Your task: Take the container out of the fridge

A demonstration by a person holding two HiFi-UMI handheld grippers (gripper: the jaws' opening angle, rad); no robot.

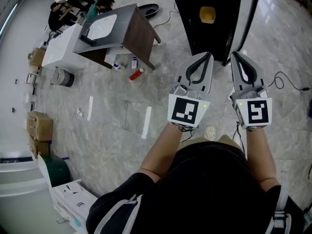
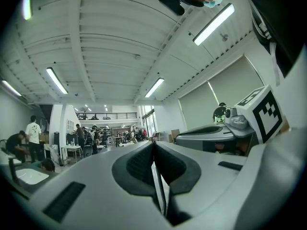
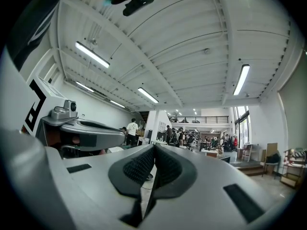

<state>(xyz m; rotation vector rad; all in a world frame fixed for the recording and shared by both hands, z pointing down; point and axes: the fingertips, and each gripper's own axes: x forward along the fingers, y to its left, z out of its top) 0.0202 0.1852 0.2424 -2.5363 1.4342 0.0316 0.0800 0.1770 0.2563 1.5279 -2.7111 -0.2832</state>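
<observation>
A brown table [image 1: 141,33] stands far left. A red bottle [image 1: 137,74] lies on the floor [image 1: 112,111] beside it. Cardboard boxes [image 1: 40,125] sit further left

Under your left claw [image 1: 208,56] spreads a pale marbled floor [image 1: 112,116]. Well out to its left a dark brown table [image 1: 141,33] stands beside a white unit [image 1: 61,48], with cardboard boxes [image 1: 40,126] farther left. Overhead, strip lights [image 2: 215,23] cross a white ribbed ceiling [image 2: 110,42].

Both tongs [image 1: 199,63] [image 1: 242,63] closed, empty, side by side.
</observation>
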